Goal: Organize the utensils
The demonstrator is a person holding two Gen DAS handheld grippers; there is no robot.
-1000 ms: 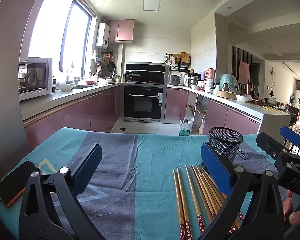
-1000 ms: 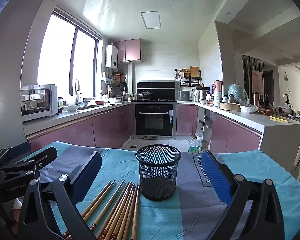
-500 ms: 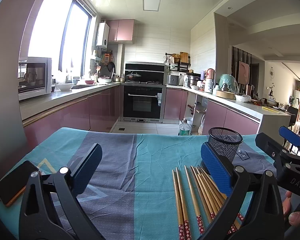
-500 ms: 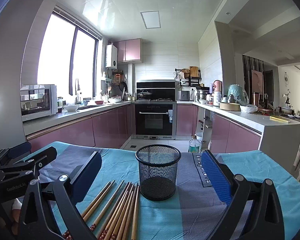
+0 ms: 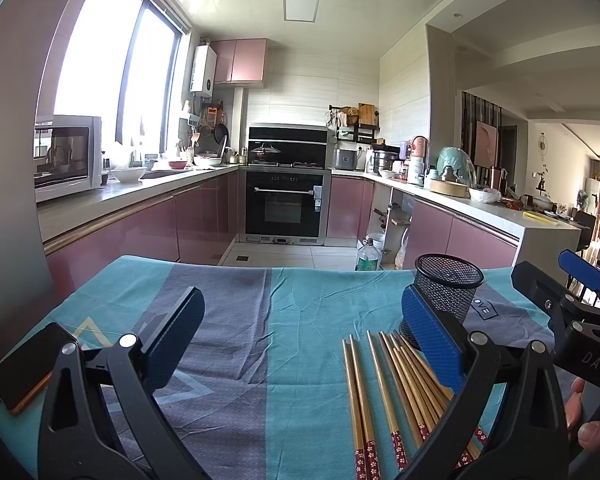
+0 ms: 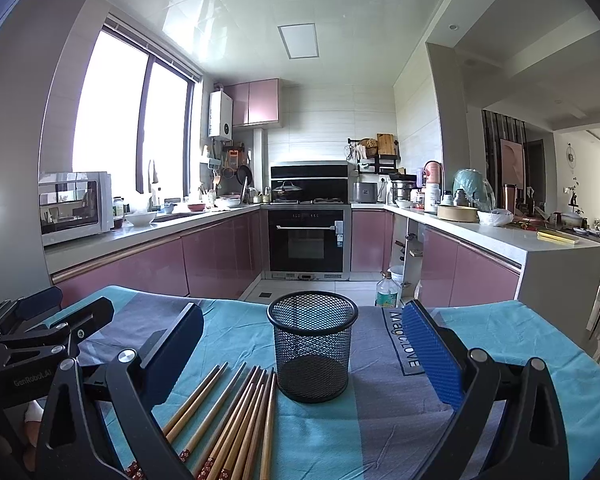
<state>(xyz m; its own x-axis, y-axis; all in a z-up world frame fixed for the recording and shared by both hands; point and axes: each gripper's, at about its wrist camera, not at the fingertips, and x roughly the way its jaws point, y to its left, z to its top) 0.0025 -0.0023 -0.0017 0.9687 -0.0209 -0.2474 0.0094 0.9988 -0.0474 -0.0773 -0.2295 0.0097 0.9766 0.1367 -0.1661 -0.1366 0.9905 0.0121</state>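
Several wooden chopsticks (image 5: 396, 392) with red patterned ends lie side by side on the blue and grey tablecloth (image 5: 300, 340); they also show in the right wrist view (image 6: 236, 420). A black mesh cup (image 6: 312, 350) stands upright and empty just beyond their tips, seen at the right in the left wrist view (image 5: 448, 288). My left gripper (image 5: 300, 344) is open and empty, above the cloth left of the chopsticks. My right gripper (image 6: 300, 352) is open and empty, with the cup between its fingers in view.
A phone (image 5: 24, 364) lies on the cloth at the near left. Beyond the table's far edge is a kitchen with pink cabinets, an oven (image 6: 308, 236) and a plastic bottle (image 6: 386, 290) on the floor. Each gripper shows at the other's side (image 5: 572, 320).
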